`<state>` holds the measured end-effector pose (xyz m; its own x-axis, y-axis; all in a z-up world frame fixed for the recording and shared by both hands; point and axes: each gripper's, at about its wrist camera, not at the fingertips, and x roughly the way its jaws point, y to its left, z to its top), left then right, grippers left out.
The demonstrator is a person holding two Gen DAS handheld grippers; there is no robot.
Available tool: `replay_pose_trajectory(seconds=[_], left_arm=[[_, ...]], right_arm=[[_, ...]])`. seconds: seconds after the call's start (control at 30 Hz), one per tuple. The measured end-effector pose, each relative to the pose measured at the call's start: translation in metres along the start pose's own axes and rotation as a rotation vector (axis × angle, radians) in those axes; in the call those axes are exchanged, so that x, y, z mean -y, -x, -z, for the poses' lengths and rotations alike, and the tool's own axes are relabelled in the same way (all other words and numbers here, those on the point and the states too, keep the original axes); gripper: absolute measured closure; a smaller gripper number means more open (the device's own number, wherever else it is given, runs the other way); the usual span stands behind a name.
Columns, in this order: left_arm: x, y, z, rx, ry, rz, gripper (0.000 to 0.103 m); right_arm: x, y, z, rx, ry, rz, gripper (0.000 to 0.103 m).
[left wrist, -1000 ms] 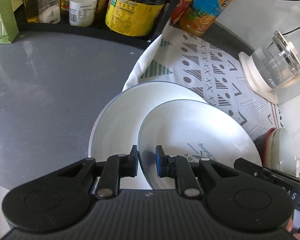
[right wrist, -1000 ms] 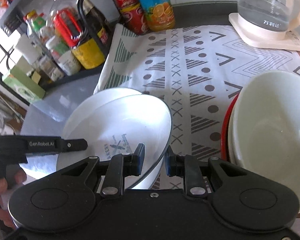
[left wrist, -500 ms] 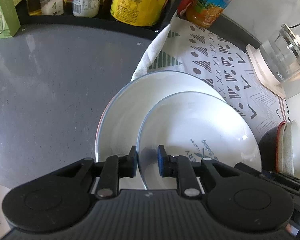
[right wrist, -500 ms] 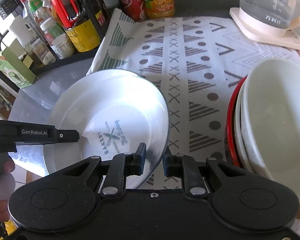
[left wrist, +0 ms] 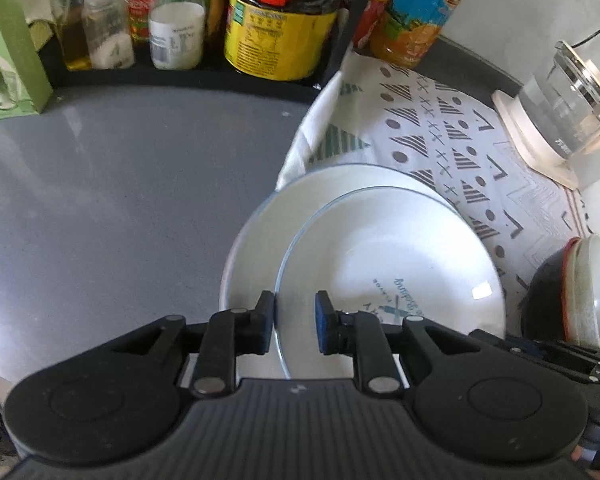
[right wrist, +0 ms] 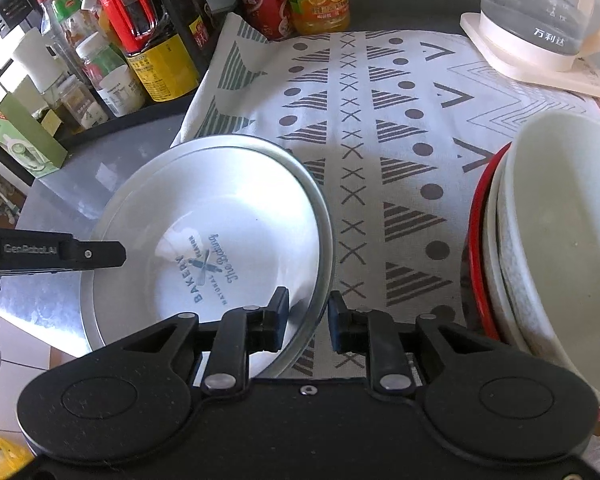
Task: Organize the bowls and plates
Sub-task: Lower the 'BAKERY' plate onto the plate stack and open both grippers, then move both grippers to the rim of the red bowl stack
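A white deep plate with a blue bakery print point(left wrist: 400, 264) point(right wrist: 220, 232) sits nested in a second, plain white plate point(left wrist: 252, 248) point(right wrist: 327, 220), half on the grey counter and half on the patterned cloth. My left gripper point(left wrist: 292, 304) is shut on the printed plate's near-left rim. One of its fingers point(right wrist: 100, 254) shows in the right wrist view. My right gripper point(right wrist: 308, 300) straddles the plates' near-right rim. Its jaws are opening, with the rim still between the pads and touching them. A stack of white bowls point(right wrist: 560, 240) point(left wrist: 596, 280) in a red-rimmed bowl stands to the right.
The patterned cloth point(right wrist: 380, 100) covers the counter's right half, with a glass kettle on a cream base point(right wrist: 540, 20) at its far corner. Bottles and jars point(right wrist: 148, 40) and a green box point(right wrist: 20, 136) line the back left. Bare grey counter point(left wrist: 120, 200) lies left of the plates.
The printed plate, held tilted above the plain plate a second ago, has come down level and now rests inside it. Both grippers came down with it.
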<state>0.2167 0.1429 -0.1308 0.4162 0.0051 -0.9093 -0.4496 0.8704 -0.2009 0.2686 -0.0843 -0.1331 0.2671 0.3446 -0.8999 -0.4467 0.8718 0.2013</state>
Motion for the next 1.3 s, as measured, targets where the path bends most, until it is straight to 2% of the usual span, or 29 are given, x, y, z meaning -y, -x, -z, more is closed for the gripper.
replay_pose_trajectory(seconds=[0.13,0.3,0.37,0.4,0.5,0.67,0.77,0.83,0.93,1.3], left_arm=[[-0.006,0.004,-0.001,-0.001,0.011,0.009,0.085],[-0.007,0.012,-0.002,0.007,0.016,-0.001,0.085],[-0.006,0.015,-0.002,0.009,0.022,-0.007,0.081],[-0.005,0.017,-0.003,0.012,0.021,-0.007,0.08],[-0.002,0.022,-0.005,0.024,0.022,-0.01,0.068],[0.005,0.035,-0.009,0.068,0.029,-0.004,0.043],[0.01,0.043,-0.01,0.096,0.033,-0.001,0.031],[0.014,0.048,-0.011,0.111,0.035,0.004,0.028],[0.023,0.051,-0.012,0.123,0.031,0.013,0.026],[0.075,0.049,-0.016,0.136,-0.049,0.099,0.026]], right_arm=[[0.0,0.001,0.0,-0.002,-0.01,-0.009,0.078],[-0.001,0.012,-0.002,0.016,-0.019,-0.031,0.067],[-0.001,0.018,-0.003,0.035,-0.02,-0.05,0.065],[-0.001,0.023,-0.005,0.047,-0.021,-0.069,0.061],[-0.003,0.038,-0.01,0.097,-0.016,-0.09,0.054],[0.005,0.059,-0.018,0.162,-0.037,-0.103,0.048],[0.014,0.071,-0.021,0.207,-0.059,-0.094,0.038],[0.022,0.079,-0.022,0.236,-0.077,-0.088,0.035],[0.036,0.091,-0.023,0.281,-0.112,-0.057,0.026],[0.087,0.116,-0.013,0.345,-0.224,0.037,0.022]])
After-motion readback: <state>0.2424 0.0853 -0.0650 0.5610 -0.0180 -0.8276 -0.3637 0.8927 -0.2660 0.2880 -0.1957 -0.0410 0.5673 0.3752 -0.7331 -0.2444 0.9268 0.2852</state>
